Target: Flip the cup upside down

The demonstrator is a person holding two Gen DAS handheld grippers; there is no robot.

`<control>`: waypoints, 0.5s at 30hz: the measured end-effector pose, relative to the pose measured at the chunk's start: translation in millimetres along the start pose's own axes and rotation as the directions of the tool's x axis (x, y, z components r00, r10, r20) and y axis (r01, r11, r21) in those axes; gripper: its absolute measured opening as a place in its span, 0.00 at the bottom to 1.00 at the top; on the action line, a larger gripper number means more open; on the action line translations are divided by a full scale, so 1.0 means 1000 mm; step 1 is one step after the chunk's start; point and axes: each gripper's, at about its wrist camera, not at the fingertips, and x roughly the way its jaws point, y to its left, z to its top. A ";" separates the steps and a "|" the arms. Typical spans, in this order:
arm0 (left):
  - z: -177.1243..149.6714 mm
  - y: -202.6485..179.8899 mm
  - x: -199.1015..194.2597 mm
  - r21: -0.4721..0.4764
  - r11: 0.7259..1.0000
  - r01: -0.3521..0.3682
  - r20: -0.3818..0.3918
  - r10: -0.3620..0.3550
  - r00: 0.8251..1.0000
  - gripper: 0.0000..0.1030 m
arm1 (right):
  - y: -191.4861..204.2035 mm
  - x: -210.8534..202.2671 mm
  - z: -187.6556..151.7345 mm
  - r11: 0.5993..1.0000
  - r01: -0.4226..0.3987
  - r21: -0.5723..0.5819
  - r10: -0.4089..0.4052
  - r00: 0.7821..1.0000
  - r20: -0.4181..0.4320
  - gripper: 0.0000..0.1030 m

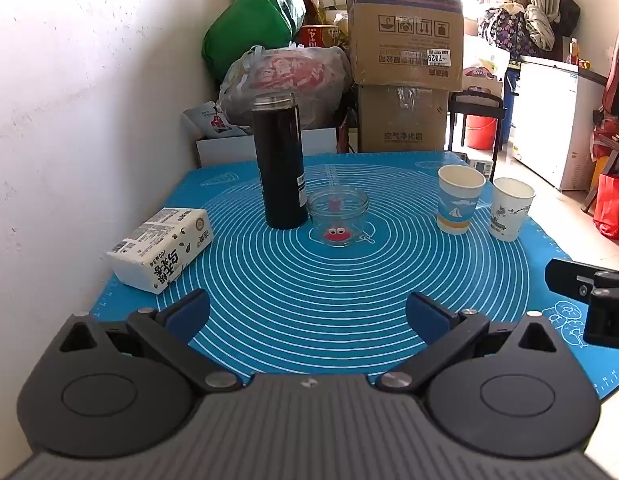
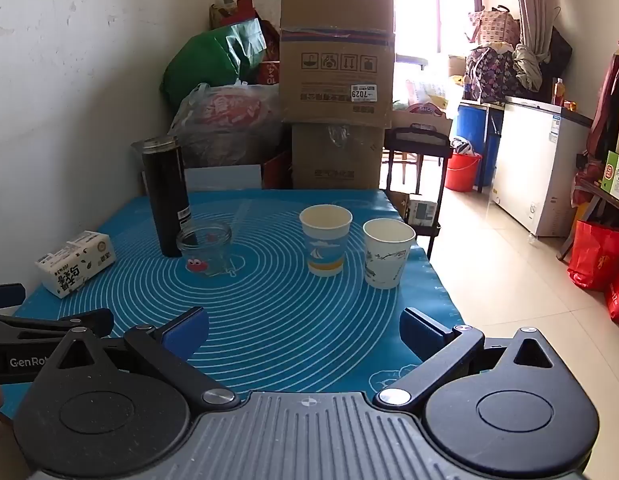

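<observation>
Two paper cups stand upright, mouths up, on the blue mat (image 1: 309,304). One has a blue sailboat print (image 1: 458,200) (image 2: 324,241). The other is white with a grey drawing (image 1: 510,209) (image 2: 386,253), near the mat's right edge. My left gripper (image 1: 308,316) is open and empty over the near part of the mat. My right gripper (image 2: 304,329) is open and empty, well short of the two cups. Part of the right gripper shows at the right edge of the left wrist view (image 1: 589,300).
A tall black flask (image 1: 278,166) (image 2: 166,196) stands by a clear glass jar (image 1: 338,215) (image 2: 205,249) with a red face sticker. A tissue pack (image 1: 159,249) (image 2: 75,263) lies at the left near the wall. Boxes and bags are stacked behind the table.
</observation>
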 end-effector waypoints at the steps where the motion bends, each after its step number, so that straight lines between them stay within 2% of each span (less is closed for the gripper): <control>1: 0.000 0.000 0.000 0.000 1.000 0.001 0.000 -0.001 1.000 1.00 | 0.000 0.000 0.000 1.000 0.001 -0.001 -0.001 1.000 0.002 1.00; 15: 0.002 0.003 0.002 0.003 1.000 -0.002 0.004 0.002 1.000 1.00 | 0.000 0.000 0.001 1.000 0.001 -0.001 -0.001 1.000 0.006 1.00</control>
